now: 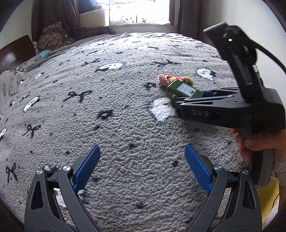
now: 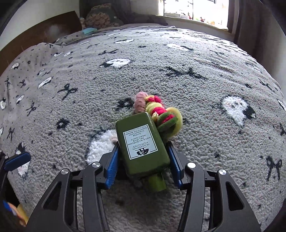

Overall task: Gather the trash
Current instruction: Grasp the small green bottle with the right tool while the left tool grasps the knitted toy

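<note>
A green lotion bottle with a white label lies on the grey patterned blanket, cap toward the camera. My right gripper is closed around its sides, both blue pads touching it. A pink, red and yellow-green fuzzy scrunchie bundle lies just beyond the bottle, touching it. In the left wrist view the bottle and bundle sit at right, held by the right gripper. My left gripper is open and empty, low over the blanket.
The bed fills both views. Pillows and a wooden headboard are at the far left. A window with curtains is beyond the bed. Something yellow lies off the bed at the lower right.
</note>
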Available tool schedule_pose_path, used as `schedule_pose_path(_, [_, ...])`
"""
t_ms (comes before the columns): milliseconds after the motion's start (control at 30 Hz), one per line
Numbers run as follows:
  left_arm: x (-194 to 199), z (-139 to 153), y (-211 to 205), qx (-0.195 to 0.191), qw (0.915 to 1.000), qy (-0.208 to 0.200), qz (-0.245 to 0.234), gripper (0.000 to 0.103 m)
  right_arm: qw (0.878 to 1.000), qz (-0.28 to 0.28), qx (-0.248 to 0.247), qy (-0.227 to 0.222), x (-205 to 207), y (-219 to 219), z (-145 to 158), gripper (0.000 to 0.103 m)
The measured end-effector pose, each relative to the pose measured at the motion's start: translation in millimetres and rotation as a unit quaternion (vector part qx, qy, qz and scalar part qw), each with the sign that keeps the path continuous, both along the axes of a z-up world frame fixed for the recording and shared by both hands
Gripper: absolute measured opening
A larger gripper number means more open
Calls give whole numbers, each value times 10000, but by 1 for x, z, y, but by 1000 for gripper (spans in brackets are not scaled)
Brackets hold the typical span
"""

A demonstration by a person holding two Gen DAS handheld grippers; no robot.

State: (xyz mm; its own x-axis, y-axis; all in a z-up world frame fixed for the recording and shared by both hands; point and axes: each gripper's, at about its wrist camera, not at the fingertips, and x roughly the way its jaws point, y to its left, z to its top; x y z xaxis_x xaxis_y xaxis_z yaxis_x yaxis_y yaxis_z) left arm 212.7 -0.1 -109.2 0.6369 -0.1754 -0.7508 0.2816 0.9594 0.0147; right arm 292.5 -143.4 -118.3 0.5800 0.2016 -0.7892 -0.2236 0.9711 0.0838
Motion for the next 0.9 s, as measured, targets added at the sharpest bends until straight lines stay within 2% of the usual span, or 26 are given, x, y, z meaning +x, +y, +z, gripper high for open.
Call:
schedule_pose_path(233, [25,-2,-23,66,10000,23,-18,90,9989,-267,-256,-294,-28,-53,25,51])
schedule_pose_path(433, [60,1,-59,-15,10000,-20,-86,90,9974,-522,-398,-304,-37,-96,26,51])
schedule_pose_path(633, [101,2,-91,-142,9999,46,20,90,9974,-519,-348,-356,-49,-113,23,51])
schedule_pose_path(767, [127,-9,-101,-134,9993,181,283,90,9977,-474,-269,-409,-56,-115,23,51])
schedule_pose_path(800, [133,-14,-101,-140,9989,266,363,88,9977,-464,-265,-425,-58,-115,24,51])
schedule_pose_path(867, [139,-23,-100,-208,9982,433,357,63,9975,-454,-270,-466,-62,-116,26,51])
schedule_pose_path(900, [139,-25,-100,-207,9982,449,342,58,9974,-453,-278,-479,-63,-115,26,51])
